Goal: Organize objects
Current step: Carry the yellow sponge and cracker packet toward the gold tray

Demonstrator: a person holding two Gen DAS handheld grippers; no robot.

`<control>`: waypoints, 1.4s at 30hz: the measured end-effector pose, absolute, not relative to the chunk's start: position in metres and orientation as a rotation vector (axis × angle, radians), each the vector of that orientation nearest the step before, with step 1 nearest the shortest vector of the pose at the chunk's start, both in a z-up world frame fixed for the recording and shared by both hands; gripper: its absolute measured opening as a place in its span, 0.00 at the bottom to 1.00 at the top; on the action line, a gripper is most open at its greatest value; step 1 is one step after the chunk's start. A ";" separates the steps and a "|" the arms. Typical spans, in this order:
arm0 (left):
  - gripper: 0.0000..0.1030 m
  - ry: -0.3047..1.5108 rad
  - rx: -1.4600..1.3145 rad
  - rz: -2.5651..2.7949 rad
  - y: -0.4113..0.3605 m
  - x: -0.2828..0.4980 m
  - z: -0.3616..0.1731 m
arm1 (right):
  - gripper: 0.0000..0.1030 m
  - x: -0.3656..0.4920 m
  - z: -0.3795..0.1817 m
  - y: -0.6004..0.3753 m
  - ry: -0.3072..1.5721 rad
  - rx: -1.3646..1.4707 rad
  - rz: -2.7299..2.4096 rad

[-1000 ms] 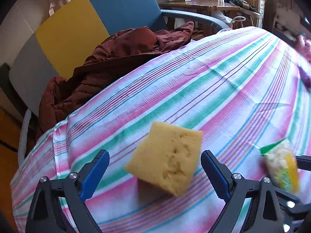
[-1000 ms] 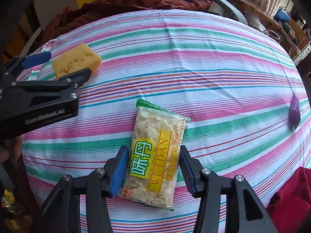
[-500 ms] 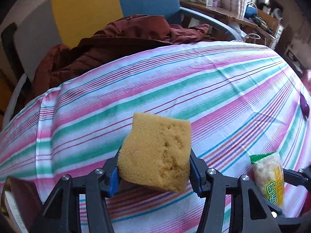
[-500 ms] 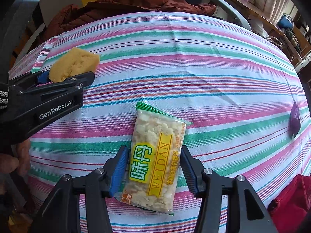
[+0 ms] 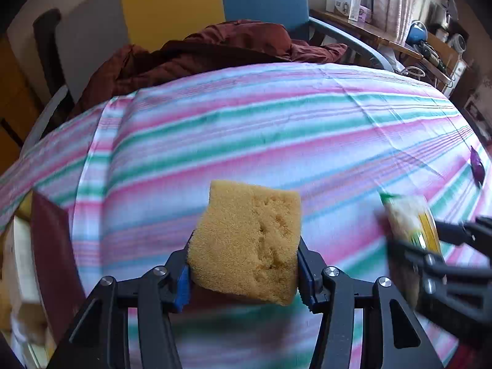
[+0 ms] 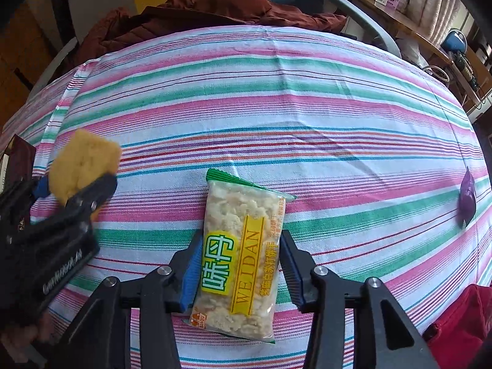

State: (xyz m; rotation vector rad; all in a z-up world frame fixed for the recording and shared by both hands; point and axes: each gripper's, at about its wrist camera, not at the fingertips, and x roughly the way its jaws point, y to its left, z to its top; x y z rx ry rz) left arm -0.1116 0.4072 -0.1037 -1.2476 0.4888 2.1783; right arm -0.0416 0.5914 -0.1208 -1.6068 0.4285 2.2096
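A yellow sponge (image 5: 246, 240) sits between the blue pads of my left gripper (image 5: 244, 276), whose jaws are closing and pressing into its sides. It hangs just above the striped tablecloth (image 5: 276, 117). In the right wrist view the sponge (image 6: 83, 163) and left gripper (image 6: 73, 184) show at the left. A clear snack packet (image 6: 243, 215) of pale crackers with a yellow and green label lies lengthwise in my right gripper (image 6: 241, 264). Its jaws are closing too, and both pads touch the packet's edges. The packet (image 5: 406, 218) is blurred in the left wrist view.
A small purple item (image 6: 467, 196) lies at the cloth's right edge. A dark red jacket (image 5: 215, 49) is heaped on the chair behind the table. A dark red book-like object (image 5: 52, 246) stands at the left edge, and red fabric (image 6: 455, 316) at the lower right.
My left jaws went from wide apart to clamped on the sponge, and the gripper rolled and moved sideways with it. My right jaws narrowed onto the snack packet.
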 end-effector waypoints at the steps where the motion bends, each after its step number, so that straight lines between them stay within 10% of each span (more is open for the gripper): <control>1: 0.54 0.484 -1.253 2.180 0.404 -0.108 -0.103 | 0.46 -0.038 -0.119 0.588 0.428 -1.607 2.212; 42: 0.55 0.562 -1.071 2.207 0.343 -0.008 -0.106 | 0.45 -0.023 -0.104 0.498 0.288 -1.633 2.317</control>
